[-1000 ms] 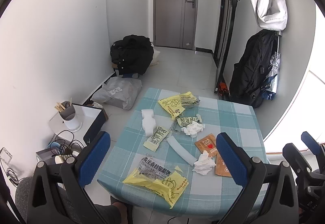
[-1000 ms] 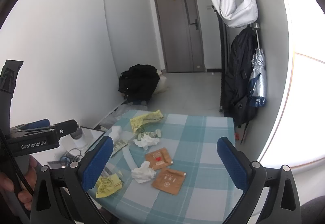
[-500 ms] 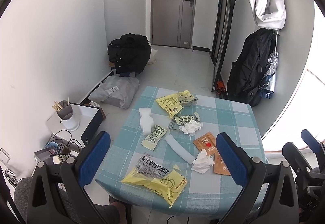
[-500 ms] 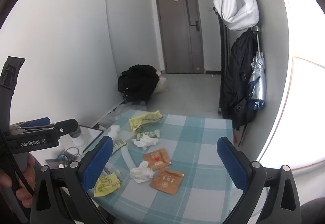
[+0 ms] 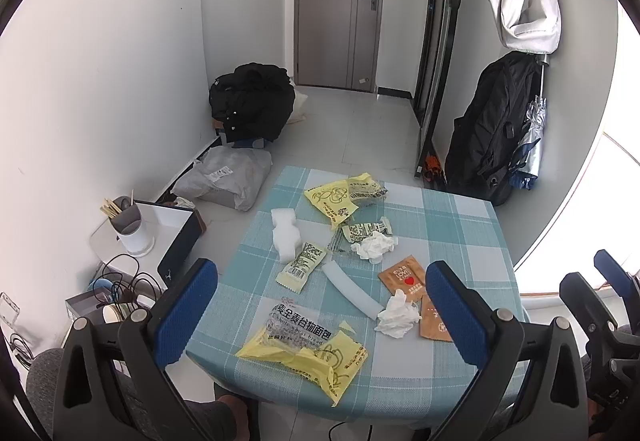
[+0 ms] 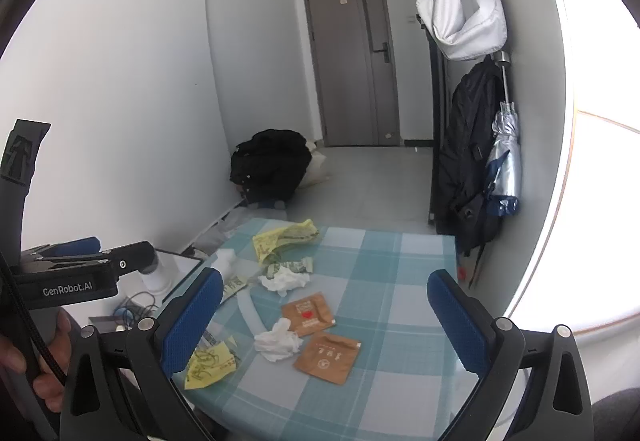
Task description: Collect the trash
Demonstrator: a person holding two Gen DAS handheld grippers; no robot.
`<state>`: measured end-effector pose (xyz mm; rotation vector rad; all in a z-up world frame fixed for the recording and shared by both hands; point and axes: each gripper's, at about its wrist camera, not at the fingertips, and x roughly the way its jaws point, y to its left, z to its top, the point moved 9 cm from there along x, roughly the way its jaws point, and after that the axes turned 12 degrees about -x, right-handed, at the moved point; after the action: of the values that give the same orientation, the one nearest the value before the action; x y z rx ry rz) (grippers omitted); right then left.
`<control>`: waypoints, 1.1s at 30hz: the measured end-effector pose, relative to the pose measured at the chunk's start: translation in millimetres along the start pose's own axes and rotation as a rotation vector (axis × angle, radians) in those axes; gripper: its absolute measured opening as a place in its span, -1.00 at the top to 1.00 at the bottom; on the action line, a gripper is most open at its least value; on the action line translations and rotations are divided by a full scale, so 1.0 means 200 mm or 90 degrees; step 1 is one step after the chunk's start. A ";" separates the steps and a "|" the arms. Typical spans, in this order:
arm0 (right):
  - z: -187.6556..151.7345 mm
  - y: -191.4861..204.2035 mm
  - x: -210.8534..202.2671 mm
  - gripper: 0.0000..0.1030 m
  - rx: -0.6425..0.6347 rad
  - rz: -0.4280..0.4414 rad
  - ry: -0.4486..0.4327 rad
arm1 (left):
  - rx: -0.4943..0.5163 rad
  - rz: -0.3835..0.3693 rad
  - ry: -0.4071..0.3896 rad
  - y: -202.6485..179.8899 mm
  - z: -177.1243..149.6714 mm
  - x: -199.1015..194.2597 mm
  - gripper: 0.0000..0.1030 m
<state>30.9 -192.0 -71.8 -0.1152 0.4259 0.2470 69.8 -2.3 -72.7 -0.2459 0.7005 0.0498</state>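
Left gripper (image 5: pixel 320 313) fingers spread wide, empty, yellow wrapper (image 5: pixel 308 355) between them, right gripper (image 6: pixel 325 315) likewise wide, empty, crumpled tissue (image 6: pixel 278 341) between fingers on tabletop (image 6: pixel 400 281)

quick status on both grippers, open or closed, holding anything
Left gripper: open, holding nothing, above the table with the trash.
Right gripper: open, holding nothing, also above the table.

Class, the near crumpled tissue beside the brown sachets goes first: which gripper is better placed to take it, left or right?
Probably the right gripper: open, with the near crumpled tissue between its fingers' line. In the left gripper view that tissue lies toward the right finger, with the yellow bread bag nearer.
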 end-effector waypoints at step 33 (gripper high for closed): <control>0.00 0.00 0.00 -1.00 -0.011 0.000 0.009 | -0.031 -0.074 0.108 0.04 -0.07 0.07 -0.98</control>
<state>31.2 -191.5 -71.0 -0.1335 0.4383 0.2496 71.3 2.7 -93.6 -0.3398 0.8525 -0.0653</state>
